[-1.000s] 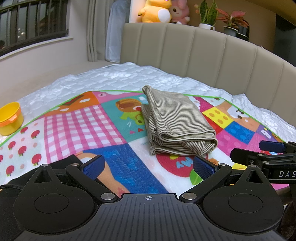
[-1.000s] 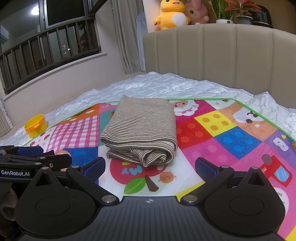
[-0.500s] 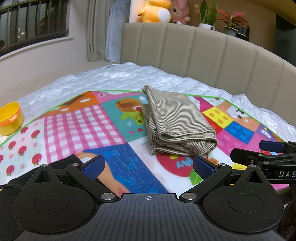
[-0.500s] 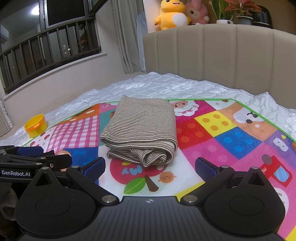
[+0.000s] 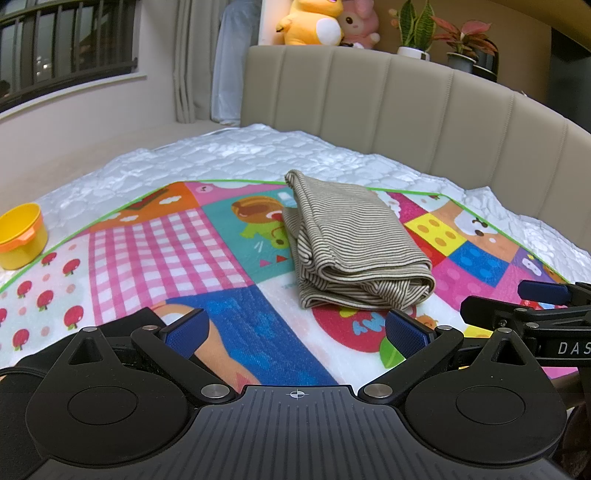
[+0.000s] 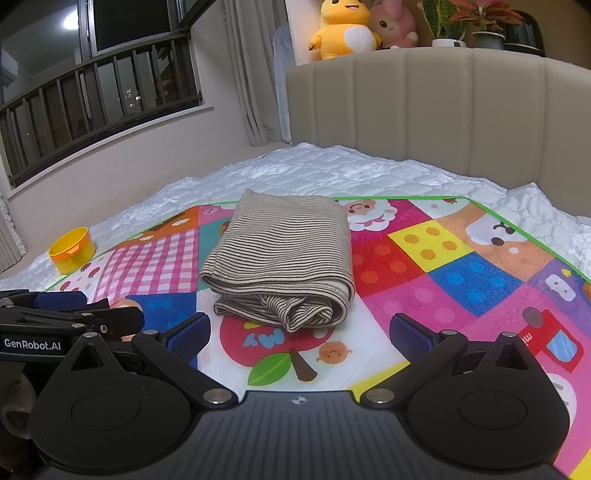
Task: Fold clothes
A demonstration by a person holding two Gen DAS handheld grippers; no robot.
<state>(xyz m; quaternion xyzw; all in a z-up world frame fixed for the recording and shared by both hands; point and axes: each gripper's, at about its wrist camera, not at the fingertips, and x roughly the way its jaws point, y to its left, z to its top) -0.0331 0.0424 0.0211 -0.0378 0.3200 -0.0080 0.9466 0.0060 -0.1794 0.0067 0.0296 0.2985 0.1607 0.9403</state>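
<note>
A striped beige garment (image 5: 351, 243) lies folded into a thick rectangle on the colourful play mat (image 5: 155, 251); it also shows in the right wrist view (image 6: 284, 262) on the mat (image 6: 461, 280). My left gripper (image 5: 295, 332) is open and empty, held back from the garment's near edge. My right gripper (image 6: 299, 336) is open and empty, just short of the garment's rolled front edge. Each gripper shows at the edge of the other's view, the right one (image 5: 532, 314) and the left one (image 6: 66, 317).
A yellow cup (image 5: 22, 236) stands on the white quilted mattress (image 5: 240, 155) at the left, also in the right view (image 6: 72, 249). A beige padded headboard (image 6: 443, 118) backs the bed, with plush toys (image 6: 343, 29) and plants on the ledge. A dark item (image 5: 125, 325) lies by the left fingers.
</note>
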